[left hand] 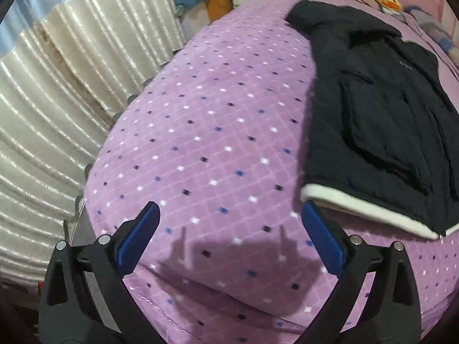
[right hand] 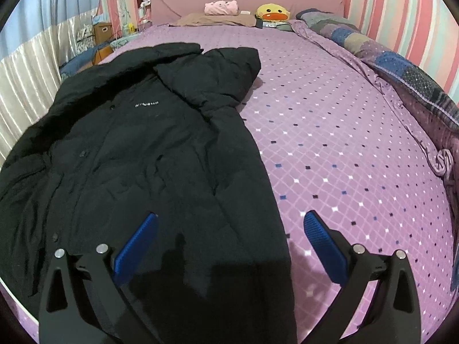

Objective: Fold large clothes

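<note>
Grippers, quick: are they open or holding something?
Left gripper: open, holding nothing, over the blanket.
Right gripper: open, holding nothing, over the coat.

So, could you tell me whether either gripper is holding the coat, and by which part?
Nothing is held: left gripper and right gripper are open, clear of the black coat.

Purple checked bedspread (right hand: pixel 344 132), duck plush (right hand: pixel 272 12), pleated curtain (left hand: pixel 57 86).
</note>
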